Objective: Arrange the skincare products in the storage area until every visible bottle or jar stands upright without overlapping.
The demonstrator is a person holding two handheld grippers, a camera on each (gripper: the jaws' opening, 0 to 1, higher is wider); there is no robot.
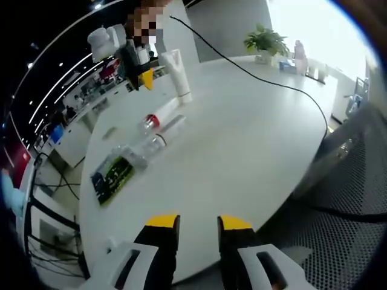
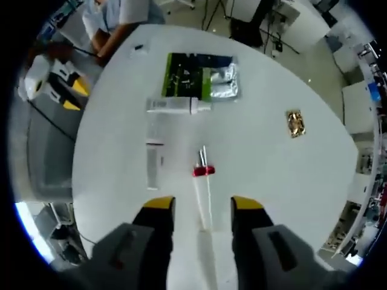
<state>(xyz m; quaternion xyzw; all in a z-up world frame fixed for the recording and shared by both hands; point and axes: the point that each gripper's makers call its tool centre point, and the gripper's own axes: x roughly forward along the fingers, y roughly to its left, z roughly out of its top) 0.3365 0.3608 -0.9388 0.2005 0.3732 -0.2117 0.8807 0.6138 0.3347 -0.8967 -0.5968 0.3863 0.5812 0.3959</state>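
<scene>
Skincare products are being shown scattered on a white round desk (image 2: 290,181), most of them lying flat.

In the right gripper view, the right gripper (image 2: 202,208) is being held open and empty above a white tube with a red band (image 2: 204,181), which is lying between the jaws. Beside it a clear tube (image 2: 153,160) and a white tube (image 2: 177,106) are lying, near a green and black packet (image 2: 196,75) and a small gold sachet (image 2: 295,122). No label can be read. In the left gripper view, the left gripper (image 1: 198,225) is being held open, holding nothing, over the desk edge; one white tube (image 1: 179,75) is standing upright far off, partly blurred.
</scene>
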